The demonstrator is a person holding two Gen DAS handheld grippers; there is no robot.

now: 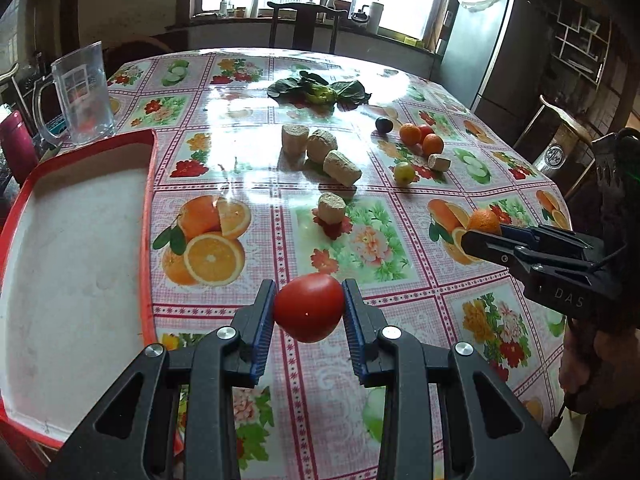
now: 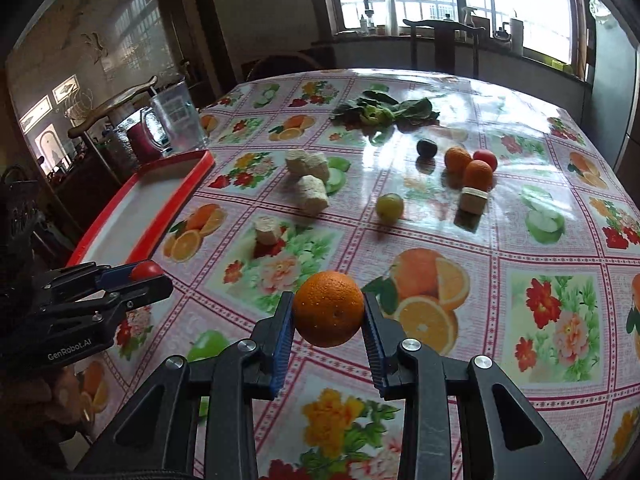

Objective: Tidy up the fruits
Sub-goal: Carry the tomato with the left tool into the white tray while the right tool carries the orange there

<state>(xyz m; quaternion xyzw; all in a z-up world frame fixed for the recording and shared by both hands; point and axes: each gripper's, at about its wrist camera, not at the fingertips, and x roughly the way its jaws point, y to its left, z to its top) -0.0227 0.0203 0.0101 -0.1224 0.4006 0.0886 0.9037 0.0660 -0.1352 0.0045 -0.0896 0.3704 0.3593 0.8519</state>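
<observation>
**Both claws loaded, tray waiting at the table's edge**

The left claw (image 1: 309,312) is closed snug on a tomato (image 1: 309,307), its blue pads pressing either flank, and the fruit hangs clear of the flowered tablecloth (image 1: 400,272) just beside the near corner of the red-rimmed tray (image 1: 150,208); the right claw (image 2: 329,312) is clamped the same way on an orange (image 2: 329,308), further from the tray, out over the cloth

From where I stand the job in hand looks like carrying both fruits to the tray; I'd bring the tomato over the red rim first, since it is the nearer, lower it until it touches the white floor before loosening the pads, and set it toward the far end so the orange has room; the tomato is soft, so no extra squeeze, and the orange should wait until the left claw is out of the way; a round fruit let go from any height would likely roll

The tomato is a touch egg-shaped, its long axis tilted, the narrower end pointing down and toward the camera; the orange is near enough a ball, with no real long axis, and a small dimple shows on its lower front

Beyond the tray, more oranges (image 1: 422,138), a dark plum (image 1: 384,125) and a small green fruit (image 1: 404,172) lie loose on the cloth among pale stubby chunks (image 1: 320,152)
</observation>
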